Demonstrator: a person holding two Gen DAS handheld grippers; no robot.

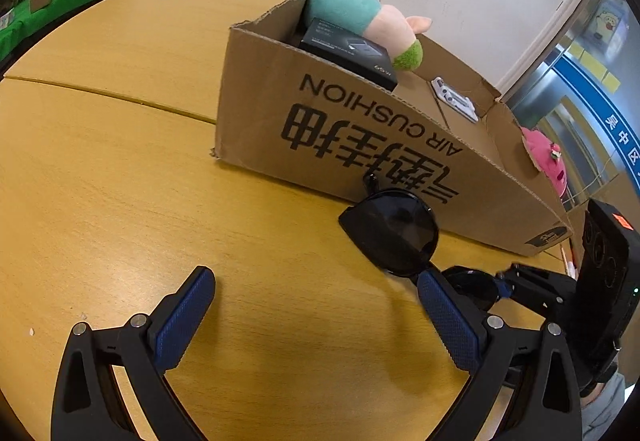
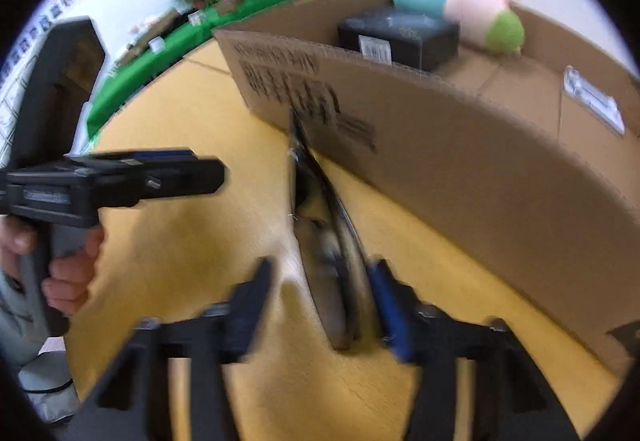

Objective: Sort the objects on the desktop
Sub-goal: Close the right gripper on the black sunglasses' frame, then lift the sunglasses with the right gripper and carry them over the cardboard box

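Yellow wood table (image 1: pixel 120 169) w/ a seam is carrying a cardboard box (image 1: pixel 360 145); black sunglasses (image 1: pixel 394 237) are sitting just beside box's front wall

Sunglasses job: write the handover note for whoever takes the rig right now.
Left gripper: open, empty, above the table.
Right gripper: open, fingers either side of the sunglasses; the blurred view does not show a firm grip.
Sunglasses: outside the box, by its near wall.
Done: plush pig, black carton and a white item already in the box.
Left: close on the sunglasses, lift them over the wall, put them in. A pink toy sits behind the box.
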